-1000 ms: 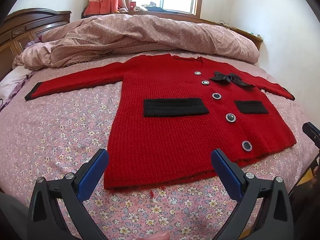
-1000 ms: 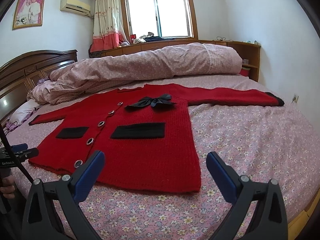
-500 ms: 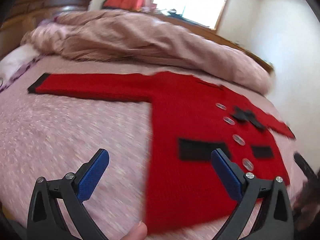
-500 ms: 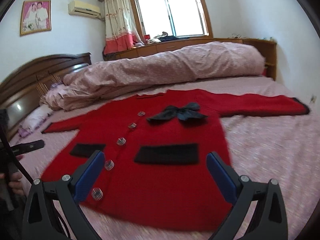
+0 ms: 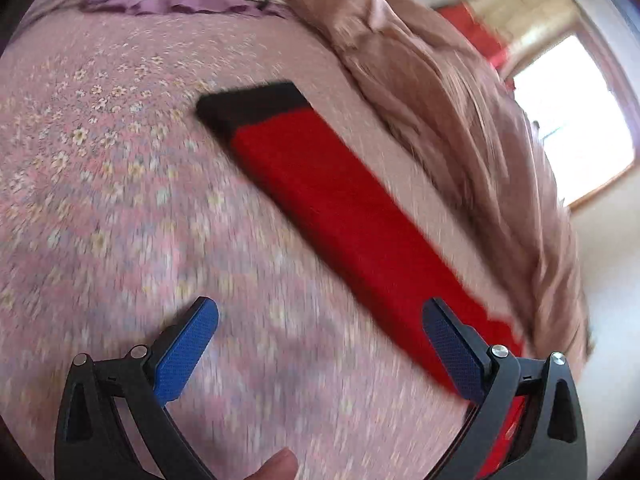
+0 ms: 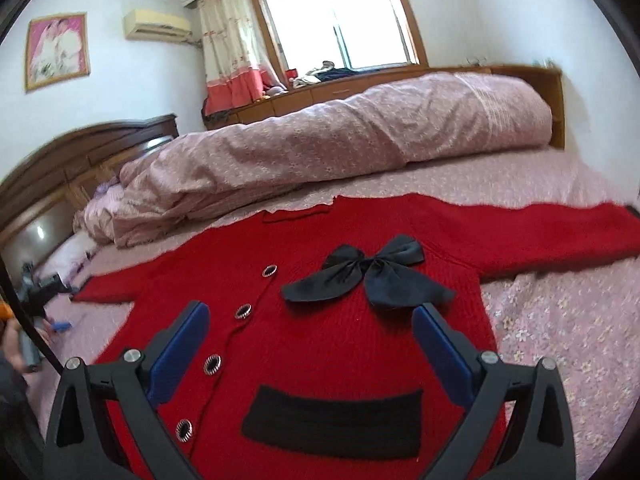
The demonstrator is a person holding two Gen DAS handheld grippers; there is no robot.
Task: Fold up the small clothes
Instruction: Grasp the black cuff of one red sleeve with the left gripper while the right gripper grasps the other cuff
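- Bed: red cardigan lies flat across it, front up, sleeves spread toward the side edges.
- Left gripper: jaws apart, empty, above the black-cuffed sleeve; best to pinch at the cuff.
- Right gripper: spread, empty, over the chest.
- Left view blurred; hem cut off.

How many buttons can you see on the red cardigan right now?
4, in a line down the cardigan front in the right wrist view: top button beside the black bow, second, third, fourth lowest. More may be hidden below the frame.
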